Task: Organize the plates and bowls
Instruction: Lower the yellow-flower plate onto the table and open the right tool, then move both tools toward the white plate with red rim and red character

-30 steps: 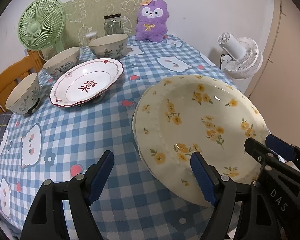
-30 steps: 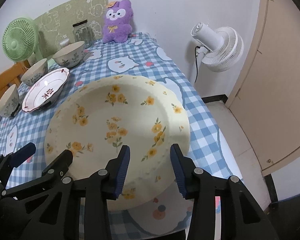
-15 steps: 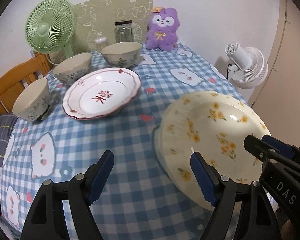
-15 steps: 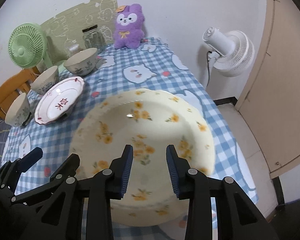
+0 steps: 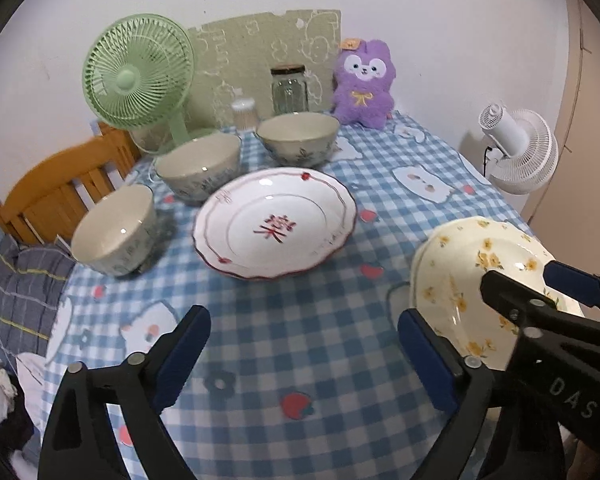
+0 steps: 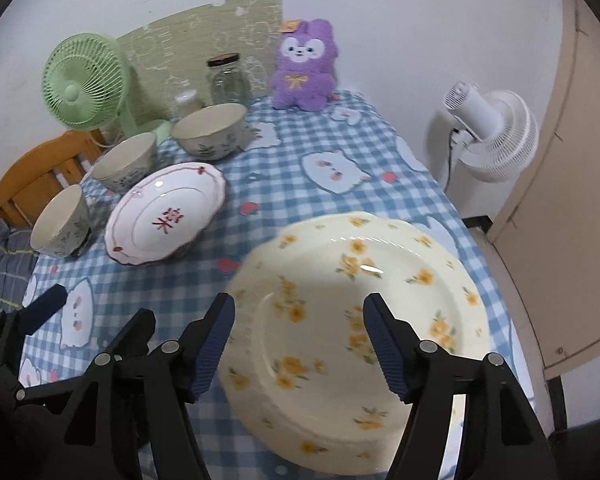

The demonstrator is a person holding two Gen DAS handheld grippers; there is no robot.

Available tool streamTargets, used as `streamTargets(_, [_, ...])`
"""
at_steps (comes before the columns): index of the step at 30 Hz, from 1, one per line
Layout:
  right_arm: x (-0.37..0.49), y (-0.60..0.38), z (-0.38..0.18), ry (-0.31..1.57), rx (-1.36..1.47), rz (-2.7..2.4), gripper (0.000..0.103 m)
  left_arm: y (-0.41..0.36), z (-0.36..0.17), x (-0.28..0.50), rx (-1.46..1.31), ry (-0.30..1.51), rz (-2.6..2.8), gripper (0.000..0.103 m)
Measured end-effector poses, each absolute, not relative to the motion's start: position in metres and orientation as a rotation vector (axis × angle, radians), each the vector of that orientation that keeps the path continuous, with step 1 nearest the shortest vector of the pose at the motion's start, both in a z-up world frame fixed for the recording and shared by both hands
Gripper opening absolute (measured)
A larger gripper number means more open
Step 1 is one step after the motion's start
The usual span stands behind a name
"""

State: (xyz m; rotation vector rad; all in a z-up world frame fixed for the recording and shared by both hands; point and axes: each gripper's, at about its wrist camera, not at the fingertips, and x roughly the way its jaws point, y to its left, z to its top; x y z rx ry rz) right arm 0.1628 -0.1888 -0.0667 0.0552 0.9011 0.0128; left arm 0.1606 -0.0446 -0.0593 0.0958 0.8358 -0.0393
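Right wrist view: the right tongs point(image 6: 298, 338) have just spread, releasing the yellow-flowered plate point(image 6: 400, 280) onto the counter point(image 6: 284, 176); left tongs point(image 5: 304, 354) gape empty.

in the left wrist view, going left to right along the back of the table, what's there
green fan → small white-topped jar → glass jar → purple plush toy; beyond the table's right edge, white fan.

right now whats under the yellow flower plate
At least one more cream plate rim shows beneath the yellow flower plate, on the checked tablecloth. How many plates are stacked there is hidden.
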Motion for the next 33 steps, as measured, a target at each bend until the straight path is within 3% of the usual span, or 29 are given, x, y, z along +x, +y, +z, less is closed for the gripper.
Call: streamTargets(33, [0.233,-0.119,-0.033,0.819,-0.012,0.034,0.081,0.019,-0.03,0.224,0.078,0.789,0.08,0.097])
